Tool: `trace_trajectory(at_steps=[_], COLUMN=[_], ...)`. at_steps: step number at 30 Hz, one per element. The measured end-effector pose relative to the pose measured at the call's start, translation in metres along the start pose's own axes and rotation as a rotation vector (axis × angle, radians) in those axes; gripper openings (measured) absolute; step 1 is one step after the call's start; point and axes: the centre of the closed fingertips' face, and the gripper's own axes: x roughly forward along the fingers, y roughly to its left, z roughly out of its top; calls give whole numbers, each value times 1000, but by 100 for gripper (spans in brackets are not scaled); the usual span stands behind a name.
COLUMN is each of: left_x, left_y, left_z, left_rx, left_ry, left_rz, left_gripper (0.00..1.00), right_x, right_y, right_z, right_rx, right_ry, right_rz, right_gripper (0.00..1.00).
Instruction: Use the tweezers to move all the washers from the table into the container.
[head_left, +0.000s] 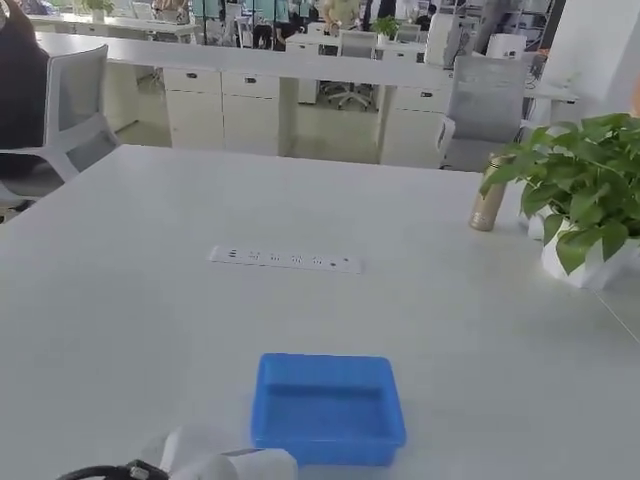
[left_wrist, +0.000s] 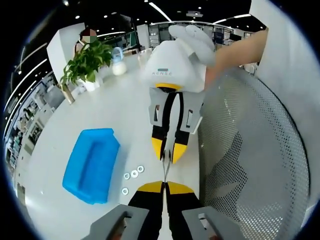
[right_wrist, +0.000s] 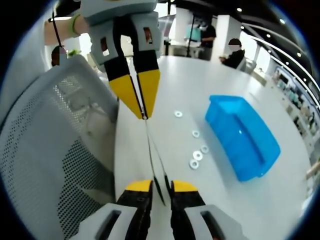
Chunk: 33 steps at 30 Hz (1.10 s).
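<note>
Right gripper view: left gripper (right_wrist: 144, 112) and right gripper (right_wrist: 154, 191) clamp the tweezers (right_wrist: 150, 150); light washers (right_wrist: 198, 155) likely slip, so pinch rims.

white table (head_left: 120, 330), blue container (head_left: 327, 405), washers (right_wrist: 197, 155) beside it, pwr strip (head_left: 285, 259), potted plant (head_left: 585, 265)

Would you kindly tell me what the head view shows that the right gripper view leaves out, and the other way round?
The head view adds a power strip and a potted plant farther along the table. The right gripper view adds loose washers beside the container, the tweezers clamped by the right gripper and the left gripper, and a mesh chair back. Both share the blue container, empty, on the white table.
</note>
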Motion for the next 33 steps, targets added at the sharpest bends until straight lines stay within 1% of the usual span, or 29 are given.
trace_trajectory(at_steps=[2, 6, 10, 16, 21, 25, 28, 33], left_x=[-4, -10, -13, -14, -11, -9, -6, -6], left_y=[0, 0, 0, -1, -3, -5, -6, -9], left_z=[6, 16, 23, 30, 40, 44, 48, 49], left_rx=[15, 31, 42, 61, 74, 85, 73, 55], left_ry=[1, 1, -4, -10, -33, -38, -69, -96], left_rz=[-4, -16, -26, -46, -69, -77, -92, -95], left_gripper=[0, 0, 0, 0, 0, 0, 0, 0], right_x=[0, -2, -5, -3, -6, -5, -6, -7], right_y=[1, 2, 3, 8, 10, 10, 12, 12], right_z=[2, 12, 19, 21, 28, 26, 26, 25], right_rx=[-3, -3, -8, -33, -47, -59, -62, -57], right_ry=[-6, -39, -64, -71, -89, -83, -83, -86], right_rz=[1, 6, 11, 28, 33, 40, 43, 45], right_gripper=[9, 8, 8, 8, 9, 8, 7, 6])
